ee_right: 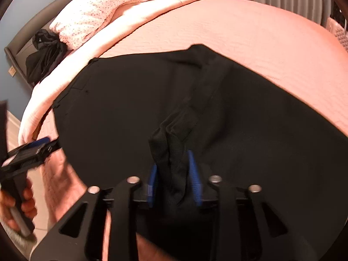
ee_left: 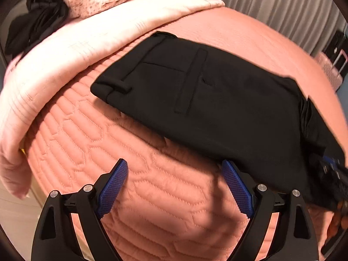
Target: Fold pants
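While the black pants [ee_left: 208, 100] lie folded mid-frame on the quilted bedspread [ee_left: 134, 174], your right gripper [ee_right: 174, 174] pinches a bunched hem; your left gripper [ee_left: 174, 174] gapes empty (limp, light cloth: grip edges, not middles).

The pants [ee_left: 217, 100] are plain black, lying on a salmon-pink quilted bedspread [ee_left: 134, 195] stitched in a hexagon pattern. A paler pink blanket [ee_left: 65, 61] borders it, with a pillow [ee_right: 97, 13] in white dotted with small pink and grey specks, and a black garment [ee_right: 43, 58] beside it. Both the left gripper [ee_left: 175, 169] and the right gripper [ee_right: 173, 174] are black with blue textured pads, and the curtain [ee_left: 271, 2] is grey.
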The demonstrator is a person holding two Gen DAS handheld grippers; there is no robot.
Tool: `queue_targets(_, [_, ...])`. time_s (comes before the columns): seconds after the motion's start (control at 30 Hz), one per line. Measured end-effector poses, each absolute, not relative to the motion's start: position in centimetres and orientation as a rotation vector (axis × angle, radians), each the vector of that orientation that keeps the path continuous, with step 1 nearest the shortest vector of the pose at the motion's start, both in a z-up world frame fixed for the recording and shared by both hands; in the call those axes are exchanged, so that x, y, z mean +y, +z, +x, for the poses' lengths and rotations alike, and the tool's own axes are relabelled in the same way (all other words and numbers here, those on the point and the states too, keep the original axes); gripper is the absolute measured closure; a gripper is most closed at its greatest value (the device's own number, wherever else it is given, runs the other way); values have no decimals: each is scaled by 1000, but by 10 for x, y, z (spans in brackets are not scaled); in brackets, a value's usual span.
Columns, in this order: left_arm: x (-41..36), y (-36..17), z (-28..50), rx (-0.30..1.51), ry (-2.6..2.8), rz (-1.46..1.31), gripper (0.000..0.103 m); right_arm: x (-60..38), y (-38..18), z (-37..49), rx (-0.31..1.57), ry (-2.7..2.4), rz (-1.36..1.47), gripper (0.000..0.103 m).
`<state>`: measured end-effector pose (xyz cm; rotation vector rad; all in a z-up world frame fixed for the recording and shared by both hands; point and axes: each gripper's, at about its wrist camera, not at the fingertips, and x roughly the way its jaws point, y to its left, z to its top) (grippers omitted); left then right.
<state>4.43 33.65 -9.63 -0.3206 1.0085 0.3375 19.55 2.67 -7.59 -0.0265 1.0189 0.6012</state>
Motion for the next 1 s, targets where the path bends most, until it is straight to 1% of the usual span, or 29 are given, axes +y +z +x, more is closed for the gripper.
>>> queue_targets(0.07, [348, -91, 43, 976, 324, -357, 16, 13, -55, 179, 956, 600, -31, 50])
queue_targets(0.1, [354, -89, 41, 961, 325, -378, 16, 6, -46, 173, 938, 595, -28, 46])
queue_targets(0.13, [358, -86, 38, 940, 321, -405, 16, -4, -39, 168, 924, 584, -18, 39])
queue_targets(0.17, [367, -86, 37, 915, 328, -445, 16, -16, -31, 162, 912, 571, 1, 37])
queue_targets(0.27, [398, -102, 44, 883, 339, -610, 17, -38, -18, 154, 904, 535, 35, 37])
queue_targets(0.3, [408, -108, 47, 880, 349, -681, 20, -44, -16, 153, 911, 522, 39, 37])
queue_targets(0.33, [419, -112, 48, 828, 334, -774, 19, -50, -15, 151, 918, 511, 46, 37])
queue_targets(0.4, [432, -117, 55, 768, 337, -839, 18, -66, -12, 145, 928, 501, 68, 37])
queue_targets(0.43, [437, -120, 60, 749, 333, -871, 10, -73, -10, 143, 927, 490, 69, 37])
queue_targets(0.47, [439, -121, 63, 723, 327, -907, 5, -78, -8, 140, 929, 482, 73, 37])
queue_targets(0.53, [437, -116, 73, 697, 354, -902, 6, -84, -6, 138, 933, 459, 83, 37])
queue_targets(0.57, [440, -113, 78, 688, 349, -876, 10, -88, -6, 137, 938, 453, 98, 37])
queue_targets(0.6, [441, -110, 82, 694, 378, -852, 28, -92, -6, 137, 941, 446, 109, 37])
queue_targets(0.63, [443, -108, 87, 700, 407, -832, 61, -95, -6, 135, 940, 437, 113, 37])
queue_targets(0.67, [446, -106, 91, 721, 424, -820, 80, -99, -5, 133, 938, 431, 116, 37])
queue_targets(0.73, [445, -89, 93, 709, 413, -827, 85, -106, -4, 131, 932, 411, 113, 37])
queue_targets(0.8, [420, -51, 94, 683, 385, -688, 86, -121, -2, 127, 926, 389, 126, 37])
queue_targets(0.9, [334, 17, 111, 651, 239, -418, 86, -144, -1, 124, 916, 355, 153, 37])
queue_targets(1.0, [236, 54, 123, 651, 55, -275, 86, -177, 1, 118, 897, 306, 198, 37])
